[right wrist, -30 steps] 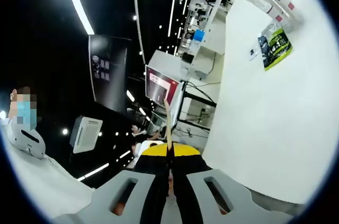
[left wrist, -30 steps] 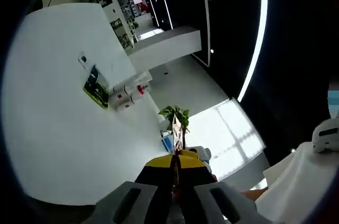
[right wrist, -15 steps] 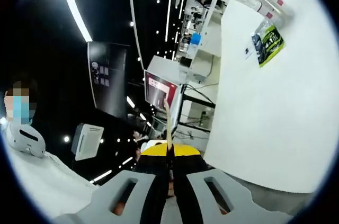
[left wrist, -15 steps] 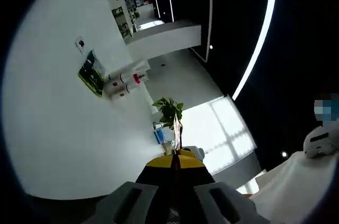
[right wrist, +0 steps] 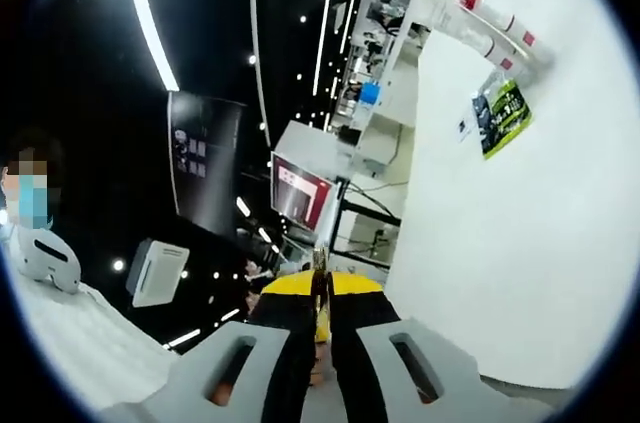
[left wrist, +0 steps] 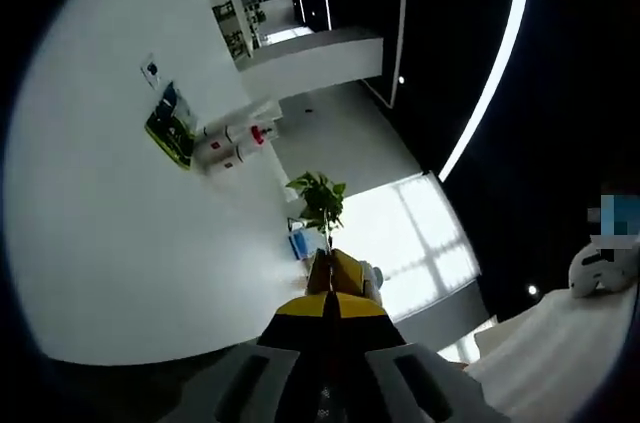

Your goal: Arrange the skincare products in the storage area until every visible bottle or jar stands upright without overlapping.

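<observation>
Left gripper view: the left gripper [left wrist: 328,288] rises from the bottom edge with its jaws pressed together, nothing between them. A white table [left wrist: 110,233] spreads across the left half. Near its far edge lie white bottles [left wrist: 232,143] with red caps, on their sides, just beside a green packet [left wrist: 170,127]. Right gripper view: the right gripper [right wrist: 318,288] likewise has its jaws closed on nothing. The bottles [right wrist: 487,21] and packet [right wrist: 500,115] appear at upper right on the table [right wrist: 500,273], well apart from both grippers.
</observation>
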{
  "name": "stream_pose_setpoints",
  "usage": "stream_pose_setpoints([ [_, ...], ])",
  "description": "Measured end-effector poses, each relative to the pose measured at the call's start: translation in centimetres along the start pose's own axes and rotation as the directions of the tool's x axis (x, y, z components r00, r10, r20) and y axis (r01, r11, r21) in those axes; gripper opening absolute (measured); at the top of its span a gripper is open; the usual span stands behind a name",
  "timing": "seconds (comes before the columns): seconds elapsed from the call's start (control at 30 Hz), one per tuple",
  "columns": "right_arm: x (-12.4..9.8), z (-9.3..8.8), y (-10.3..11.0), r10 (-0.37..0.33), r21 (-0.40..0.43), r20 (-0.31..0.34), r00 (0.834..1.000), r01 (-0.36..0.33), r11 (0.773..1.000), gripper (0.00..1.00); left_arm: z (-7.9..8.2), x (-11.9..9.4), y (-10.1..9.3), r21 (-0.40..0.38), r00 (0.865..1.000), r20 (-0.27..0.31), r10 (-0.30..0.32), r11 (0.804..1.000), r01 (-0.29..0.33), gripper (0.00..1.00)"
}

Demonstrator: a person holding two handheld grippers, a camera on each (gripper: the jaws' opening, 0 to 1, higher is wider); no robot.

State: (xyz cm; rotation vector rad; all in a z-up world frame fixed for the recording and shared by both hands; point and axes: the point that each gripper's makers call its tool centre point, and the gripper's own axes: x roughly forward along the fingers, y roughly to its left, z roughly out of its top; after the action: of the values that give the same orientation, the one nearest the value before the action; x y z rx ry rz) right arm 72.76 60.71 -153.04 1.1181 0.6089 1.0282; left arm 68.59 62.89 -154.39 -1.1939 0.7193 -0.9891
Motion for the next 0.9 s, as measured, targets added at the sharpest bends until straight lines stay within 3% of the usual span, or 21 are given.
stream_pose_setpoints([
  [0.07, 0.0, -0.1, 0.5, 0.01, -0.021, 0.002, 1.0, -0.009, 1.0, 0.0, -0.1, 0.1, 0.1, -0.003, 1.0, -0.004, 0.01, 1.0, -0.01, 0.01],
  [0.23, -0.1, -0.7, 0.5, 0.007, -0.038, -0.013, 1.0, -0.007, 0.999, 0.0, 0.8, 0.3, -1.2, -0.002, 0.997, 0.052, -0.057, 0.998, 0.058, 0.05],
  [0.67, -0.2, -1.5, 0.5, 0.011, -0.026, -0.011, 1.0, -0.012, 1.0, 0.04, 0.5, 0.0, -0.8, 0.008, 0.999, 0.042, -0.013, 1.0, 0.013, 0.01],
  [0.77, 0.0, -2.1, 0.5, 0.018, -0.013, -0.041, 0.999, -0.018, 1.0, 0.13, 1.8, -0.2, -1.3, -0.028, 0.992, 0.12, -0.043, 0.999, 0.047, 0.0],
  [0.9, 0.4, -3.1, 1.7, 0.067, -0.04, -0.094, 0.993, -0.071, 0.997, 0.1, 2.8, -0.4, -1.5, -0.042, 0.982, 0.178, -0.064, 0.997, 0.072, 0.0],
])
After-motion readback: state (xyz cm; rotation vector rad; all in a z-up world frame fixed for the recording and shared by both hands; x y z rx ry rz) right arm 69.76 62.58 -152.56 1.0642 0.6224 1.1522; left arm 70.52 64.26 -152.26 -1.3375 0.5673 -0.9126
